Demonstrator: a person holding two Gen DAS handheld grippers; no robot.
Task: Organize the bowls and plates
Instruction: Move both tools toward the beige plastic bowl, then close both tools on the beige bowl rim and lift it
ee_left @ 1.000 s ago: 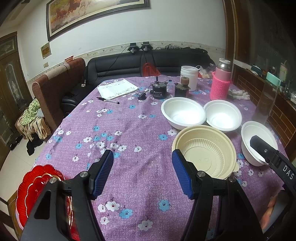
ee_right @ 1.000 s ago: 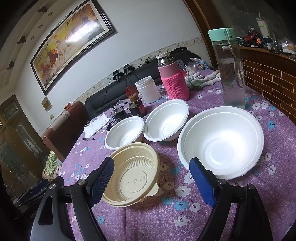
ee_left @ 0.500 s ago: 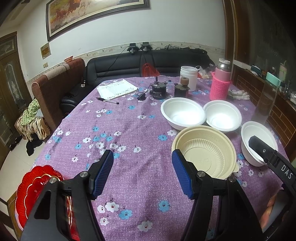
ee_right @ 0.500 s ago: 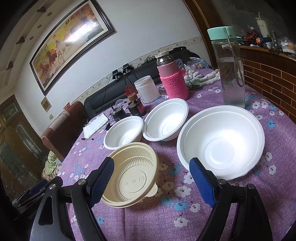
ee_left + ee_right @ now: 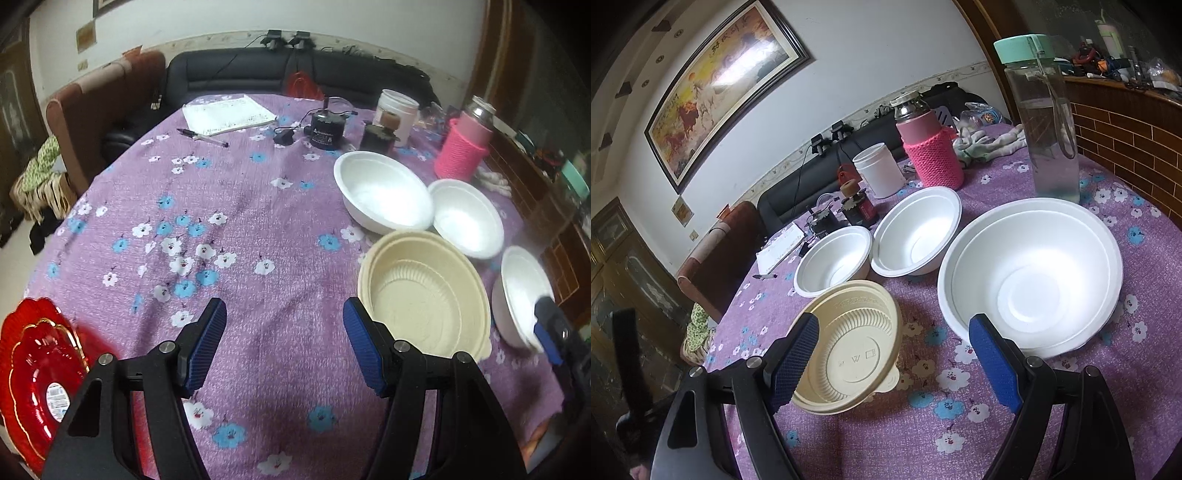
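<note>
On the purple flowered tablecloth point(image 5: 240, 229) stand three white foam bowls point(image 5: 1030, 273) point(image 5: 918, 236) point(image 5: 833, 260) and a cream plastic bowl point(image 5: 849, 347). In the left wrist view the cream bowl point(image 5: 424, 295) sits just right of my open, empty left gripper point(image 5: 284, 345), with white bowls point(image 5: 382, 192) point(image 5: 467, 216) point(image 5: 522, 291) behind and beside it. Red plates point(image 5: 37, 365) lie stacked at the lower left edge. My right gripper point(image 5: 890, 362) is open and empty, hovering before the cream bowl and the largest white bowl.
A pink knit-covered flask point(image 5: 932, 147), a clear water bottle point(image 5: 1045, 122), a white jar point(image 5: 879, 170), small dark devices point(image 5: 327, 127), a notebook point(image 5: 229, 114) and a pen point(image 5: 203, 136) stand at the table's far side. A sofa point(image 5: 236, 74) lies beyond.
The left gripper has tilted downward and moved a little forward, so the table and red plates loom larger. The right gripper has barely moved. The bowls stay in place.
</note>
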